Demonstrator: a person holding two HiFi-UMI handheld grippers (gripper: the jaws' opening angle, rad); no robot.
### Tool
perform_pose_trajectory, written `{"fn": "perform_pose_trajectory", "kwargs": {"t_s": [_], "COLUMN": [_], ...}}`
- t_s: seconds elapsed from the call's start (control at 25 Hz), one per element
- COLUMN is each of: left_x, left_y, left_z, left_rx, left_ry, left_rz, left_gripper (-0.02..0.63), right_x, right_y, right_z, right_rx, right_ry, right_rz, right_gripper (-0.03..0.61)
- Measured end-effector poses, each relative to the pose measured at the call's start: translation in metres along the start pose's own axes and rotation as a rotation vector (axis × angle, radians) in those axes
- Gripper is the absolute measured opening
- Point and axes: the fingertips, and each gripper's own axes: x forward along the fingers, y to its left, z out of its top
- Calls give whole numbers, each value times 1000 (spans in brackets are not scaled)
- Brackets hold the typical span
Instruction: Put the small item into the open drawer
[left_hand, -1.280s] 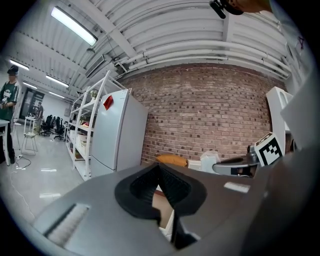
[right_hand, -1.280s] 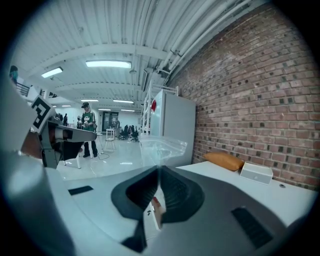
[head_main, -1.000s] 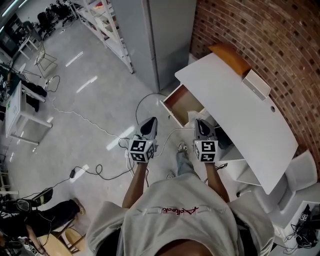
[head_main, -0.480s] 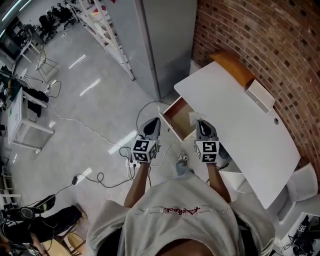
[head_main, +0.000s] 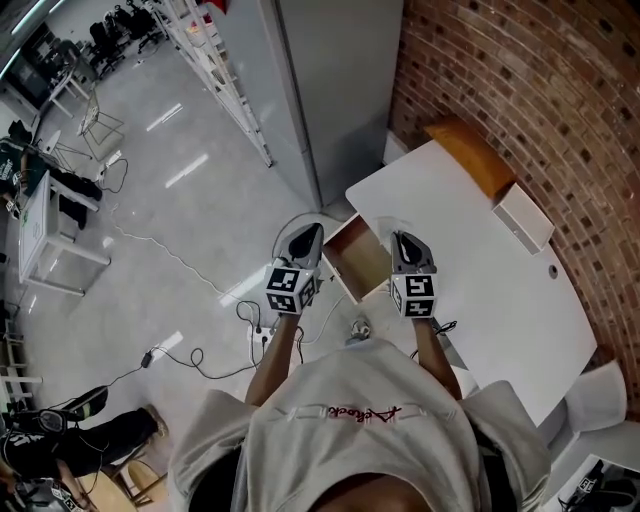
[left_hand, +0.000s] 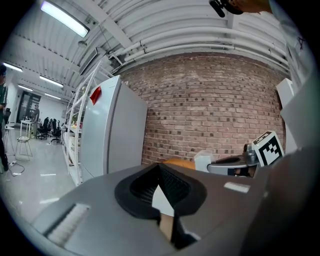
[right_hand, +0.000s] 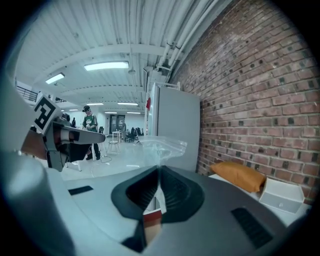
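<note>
The small item is a clear plastic bag (right_hand: 163, 145), sticking up from the tips of my right gripper (right_hand: 159, 174), which is shut on it. In the head view the right gripper (head_main: 402, 240) hovers at the near edge of the white desk (head_main: 480, 270), just right of the open drawer (head_main: 346, 274). The drawer's brown inside looks bare. My left gripper (head_main: 311, 232) hangs just left of the drawer, above the floor. Its jaws (left_hand: 160, 169) are shut with nothing between them.
An orange cushion (head_main: 473, 152) and a white box (head_main: 524, 216) lie at the desk's far side against the brick wall (head_main: 520, 80). A tall grey cabinet (head_main: 330, 80) stands beyond the drawer, with white shelving (head_main: 215, 60) beside it. Cables (head_main: 190, 345) trail on the floor at left.
Both grippers have moved forward and up toward the desk. The right one, with the bag, now sits beside the drawer at the desk's edge, and the left one flanks the drawer's other side.
</note>
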Motion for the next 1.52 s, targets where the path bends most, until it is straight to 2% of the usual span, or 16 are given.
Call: {"fn": "perform_pose_trajectory", "kwargs": {"t_s": [0.24, 0.6, 1.0, 1.52], "left_x": [35, 71, 78, 61], "left_y": [15, 26, 29, 35], "left_z": [10, 7, -11, -46], "left_rx": [2, 0, -19, -30], "left_ry": [-12, 4, 61, 130], "left_rz": [34, 72, 94, 82], "left_gripper": [9, 9, 9, 9], "right_x": [36, 70, 86, 85], "right_y": [-19, -45, -34, -20], "right_z": [13, 12, -2, -35], "right_rx": [0, -1, 7, 26], "right_ry": [-29, -22, 13, 82], "right_rz": [48, 92, 164, 168], "right_gripper": [17, 17, 17, 17]}}
